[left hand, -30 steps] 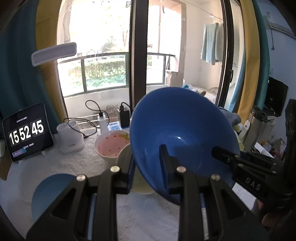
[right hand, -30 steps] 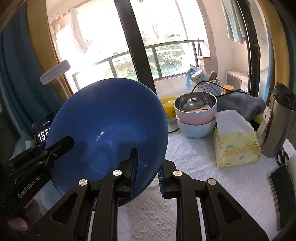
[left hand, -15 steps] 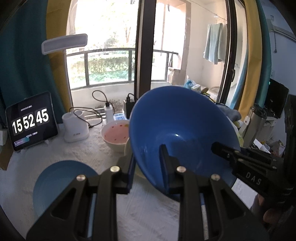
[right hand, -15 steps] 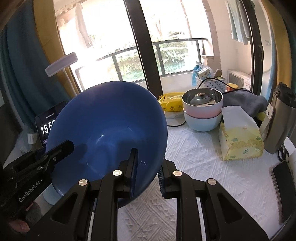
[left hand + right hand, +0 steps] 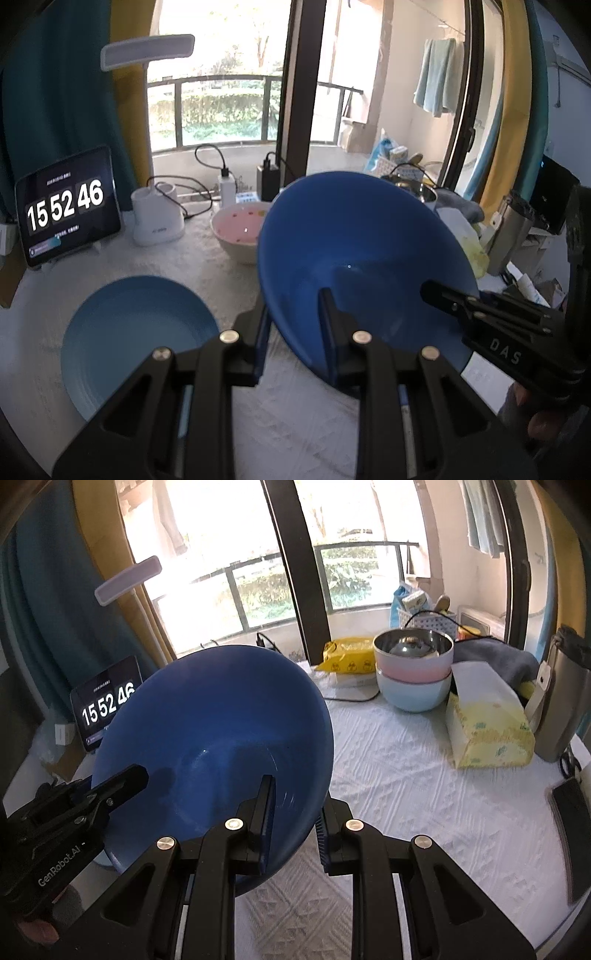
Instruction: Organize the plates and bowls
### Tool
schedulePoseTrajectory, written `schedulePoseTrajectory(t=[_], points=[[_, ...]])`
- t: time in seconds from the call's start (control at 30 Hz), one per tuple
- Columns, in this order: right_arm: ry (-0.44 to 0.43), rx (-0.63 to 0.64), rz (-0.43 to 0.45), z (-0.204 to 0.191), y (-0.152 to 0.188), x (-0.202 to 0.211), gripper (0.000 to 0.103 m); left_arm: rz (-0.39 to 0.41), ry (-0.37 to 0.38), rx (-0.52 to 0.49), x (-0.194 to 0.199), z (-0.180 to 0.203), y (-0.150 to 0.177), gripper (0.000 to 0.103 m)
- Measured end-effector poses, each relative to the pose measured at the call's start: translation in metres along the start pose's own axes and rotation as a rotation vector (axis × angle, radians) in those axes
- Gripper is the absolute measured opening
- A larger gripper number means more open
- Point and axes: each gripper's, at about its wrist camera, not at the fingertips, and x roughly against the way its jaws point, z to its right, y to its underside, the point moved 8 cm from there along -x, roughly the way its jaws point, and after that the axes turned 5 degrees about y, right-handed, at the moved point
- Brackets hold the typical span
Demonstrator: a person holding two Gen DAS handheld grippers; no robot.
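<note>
A large dark blue bowl [image 5: 354, 251] [image 5: 221, 720] hangs tilted above the table, gripped on opposite sides of its rim. My left gripper [image 5: 293, 314] is shut on its near-left rim, one finger inside and one outside. My right gripper [image 5: 295, 797] is shut on the opposite rim and shows in the left wrist view as a black arm [image 5: 491, 321]. A blue plate [image 5: 136, 339] lies flat on the white cloth at lower left. Behind the bowl stands a cream bowl with a pink inside [image 5: 240, 229]. A pink bowl stacked in a pale blue bowl [image 5: 413, 672] stands at the back right.
A tablet clock [image 5: 66, 210] and a white lamp base [image 5: 157, 216] with cables stand at the back left. A tissue box [image 5: 487, 723], a steel flask [image 5: 561, 694], a yellow packet [image 5: 347, 653] and a dark phone [image 5: 572, 830] crowd the right side. The window frame rises behind.
Both grippers have come down with the blue bowl still held between them. The blue plate and the pink-lined bowl now show more fully beneath it.
</note>
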Motion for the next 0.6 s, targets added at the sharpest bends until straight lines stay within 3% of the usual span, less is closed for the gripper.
schedulePoseTrajectory(t=[0.6], points=[[-0.008,0.008,-0.094,-0.008,0.037,-0.01,0.024,-0.094,0.003,0.036,-0.002,-0.011,0.041,0.025]])
